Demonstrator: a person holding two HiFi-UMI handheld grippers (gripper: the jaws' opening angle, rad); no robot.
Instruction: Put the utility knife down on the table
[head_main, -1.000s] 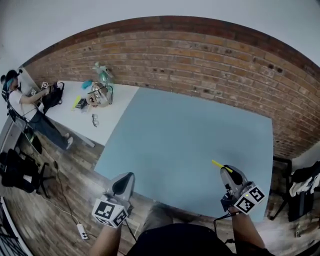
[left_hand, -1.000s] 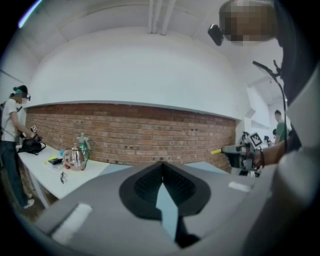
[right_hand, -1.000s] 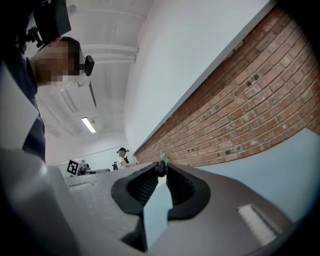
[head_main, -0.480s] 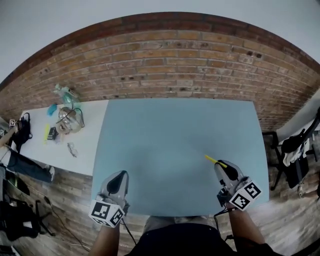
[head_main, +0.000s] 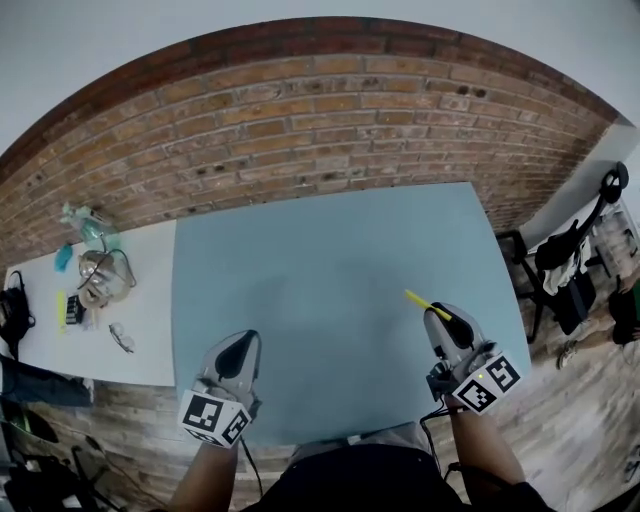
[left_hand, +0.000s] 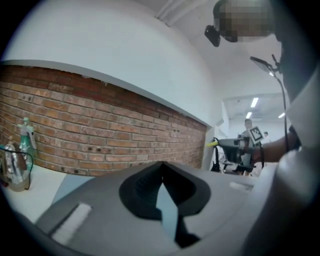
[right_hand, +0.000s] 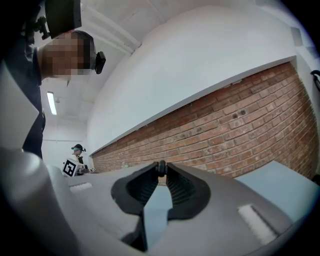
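Right gripper (head_main: 447, 322) is clamped on the knife (head_main: 424, 302). Its yellow end sticks out forward over the table (head_main: 320, 250), near the right edge. Left gripper (head_main: 243, 345): jaws together, nothing between. Risk: released too high, the knife could bounce or slide off that edge.

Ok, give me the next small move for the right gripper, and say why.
Probably lower the right gripper toward the blue table. Its jaws are shut on the yellow utility knife, which juts out over bare tabletop and seems held above it, so it likely has to come down before the jaws open.
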